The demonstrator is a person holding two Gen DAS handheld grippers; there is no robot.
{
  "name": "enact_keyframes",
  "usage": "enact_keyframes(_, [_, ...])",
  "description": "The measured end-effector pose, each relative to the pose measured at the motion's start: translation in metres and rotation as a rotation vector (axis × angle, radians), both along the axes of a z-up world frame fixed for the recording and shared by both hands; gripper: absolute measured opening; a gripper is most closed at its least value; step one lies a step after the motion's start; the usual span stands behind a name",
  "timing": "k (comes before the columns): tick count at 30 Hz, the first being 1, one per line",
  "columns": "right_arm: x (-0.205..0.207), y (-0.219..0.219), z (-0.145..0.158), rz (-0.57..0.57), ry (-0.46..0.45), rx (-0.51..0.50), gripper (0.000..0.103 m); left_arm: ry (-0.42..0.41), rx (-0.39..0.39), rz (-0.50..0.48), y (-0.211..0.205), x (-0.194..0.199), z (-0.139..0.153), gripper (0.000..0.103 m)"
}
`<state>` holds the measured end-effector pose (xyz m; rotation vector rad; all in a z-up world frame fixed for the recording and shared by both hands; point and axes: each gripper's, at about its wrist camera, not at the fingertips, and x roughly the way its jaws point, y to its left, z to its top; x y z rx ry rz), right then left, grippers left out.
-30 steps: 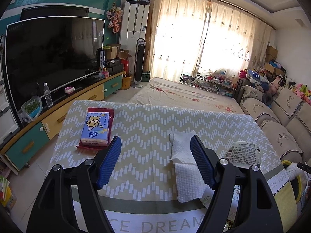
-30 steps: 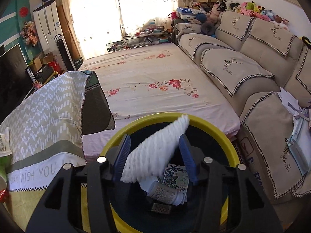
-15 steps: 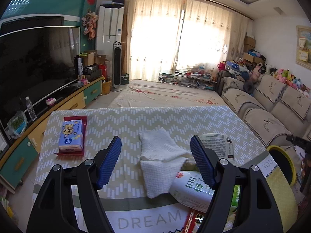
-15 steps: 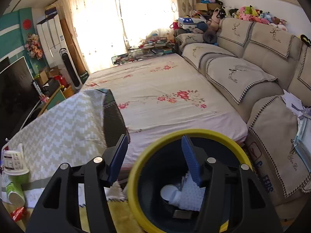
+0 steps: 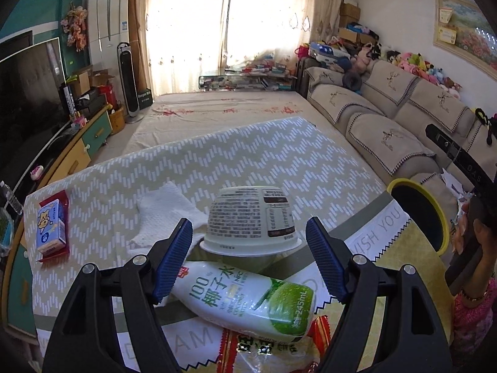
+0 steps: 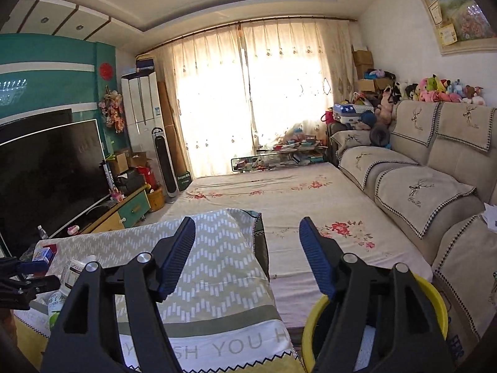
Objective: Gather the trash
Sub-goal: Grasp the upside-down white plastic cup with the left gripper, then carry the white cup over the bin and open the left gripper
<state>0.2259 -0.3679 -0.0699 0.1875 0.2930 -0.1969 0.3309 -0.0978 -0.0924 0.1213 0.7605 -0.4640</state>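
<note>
My left gripper point(image 5: 248, 262) stands open just above the trash on the chevron-cloth table point(image 5: 217, 161). An upside-down white paper cup point(image 5: 250, 217) sits between and just beyond its blue pads, untouched. A coconut-water bottle point(image 5: 248, 301) lies on its side below the jaws, with a red snack wrapper point(image 5: 273, 348) under it. A white paper towel point(image 5: 164, 208) lies to the left. My right gripper point(image 6: 247, 256) is lifted over the table's right edge, its jaws opening with nothing between them. The yellow-rimmed bin point(image 6: 316, 317) point(image 5: 419, 214) stands under its right finger.
A blue tissue pack point(image 5: 49, 230) rests on a red packet at the table's left end. A low bed with a floral sheet point(image 6: 279, 199) lies beyond, a sofa point(image 6: 419, 186) to the right, a TV and cabinet point(image 6: 46, 168) to the left. A person's hand point(image 5: 472, 239) holds the right gripper.
The right gripper dropped the white paper towel into the bin, then rose and tilted up, jaws widening. The left gripper swung right across the table, bringing the cup and bottle between its fingers.
</note>
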Motion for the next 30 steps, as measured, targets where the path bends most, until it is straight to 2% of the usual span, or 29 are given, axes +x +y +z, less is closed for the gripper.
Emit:
enact_keyframes(7, [-0.004,0.001,0.0,0.02,-0.017,-0.016,0.066,0.137,0.125,0.001,-0.031,0.039,-0.012,0.075])
enact_keyframes(12, [-0.006,0.005,0.001,0.034,-0.025,-0.024,0.066,0.187,0.179,0.025,-0.039,0.057,-0.016,0.075])
enact_keyframes(22, [0.001,0.006,-0.004,0.058,0.017,-0.017,0.067,0.248,0.279,-0.003,-0.054,0.08,-0.025,0.081])
enact_keyframes(30, [0.001,0.008,-0.007,0.069,0.029,-0.023,0.067,0.264,0.304,-0.009,-0.057,0.087,-0.03,0.08])
